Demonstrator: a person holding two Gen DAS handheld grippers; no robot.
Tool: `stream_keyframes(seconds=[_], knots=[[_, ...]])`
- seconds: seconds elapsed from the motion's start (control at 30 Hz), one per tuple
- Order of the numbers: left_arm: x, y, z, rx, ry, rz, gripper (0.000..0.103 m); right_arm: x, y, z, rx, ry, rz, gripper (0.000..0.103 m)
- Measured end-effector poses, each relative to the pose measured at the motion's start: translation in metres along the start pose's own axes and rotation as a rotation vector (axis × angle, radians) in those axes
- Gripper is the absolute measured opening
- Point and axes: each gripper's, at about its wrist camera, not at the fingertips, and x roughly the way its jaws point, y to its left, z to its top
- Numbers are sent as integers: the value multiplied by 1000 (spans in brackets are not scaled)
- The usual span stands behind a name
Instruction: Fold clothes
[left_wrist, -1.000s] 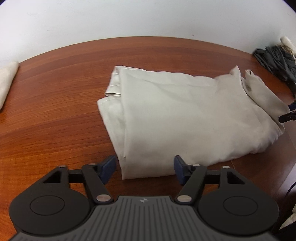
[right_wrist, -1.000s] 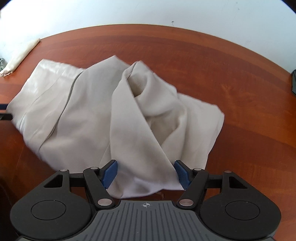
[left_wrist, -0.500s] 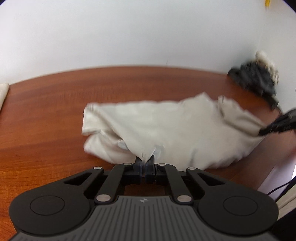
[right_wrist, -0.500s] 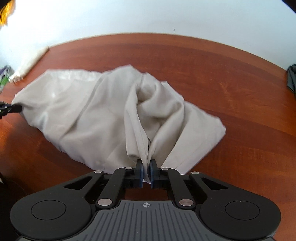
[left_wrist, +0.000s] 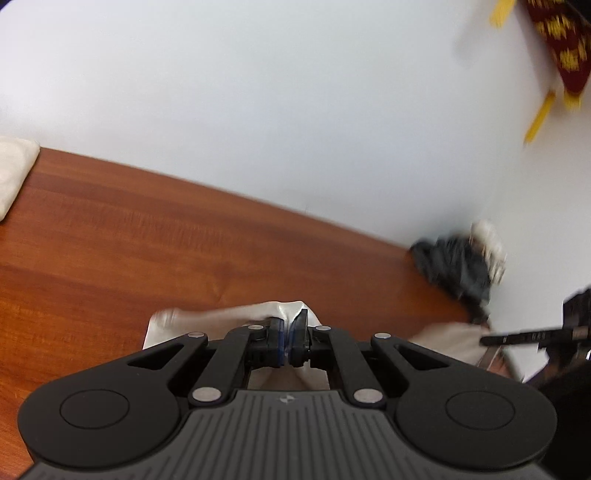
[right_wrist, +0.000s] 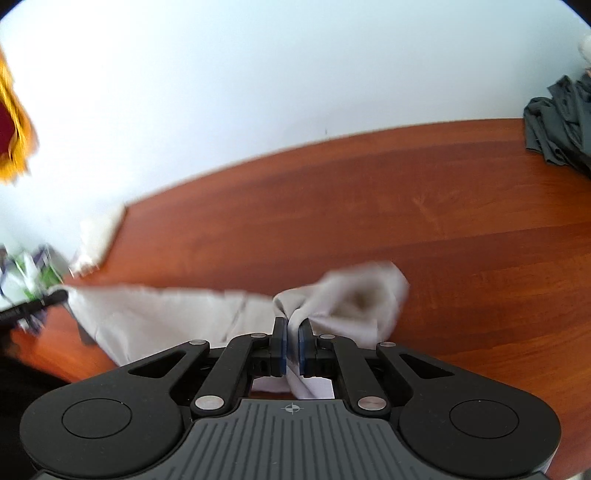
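1. The left gripper (left_wrist: 289, 338) is clenching an edge of the beige garment (left_wrist: 221, 314); its jaws are pinching the fabric, which is bunching just ahead of them.
2. The right gripper (right_wrist: 292, 345) is likewise clamping a fold of the same beige garment (right_wrist: 166, 314), cloth passing between its jaws.
3. The garment is hanging between the two grippers above the wooden table (right_wrist: 369, 206).
4. A dark grey clothing pile (left_wrist: 458, 269) is lying far right of the left jaws, against the white wall (left_wrist: 258, 92).
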Motion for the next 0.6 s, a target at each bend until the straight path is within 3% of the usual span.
stream_keyframes(seconds=[0.13, 0.27, 0.4, 0.6], knots=[[-1, 2, 32, -73, -72, 0, 5, -7, -12, 27, 99, -84, 32, 8], [27, 2, 62, -83, -120, 40, 5, 9, -26, 59, 176, -142, 65, 8], [78, 4, 86, -63, -107, 92, 6, 42, -36, 92, 188, -160, 45, 8], [162, 8, 109, -26, -55, 172, 6, 109, -56, 130, 202, -119, -27, 9]])
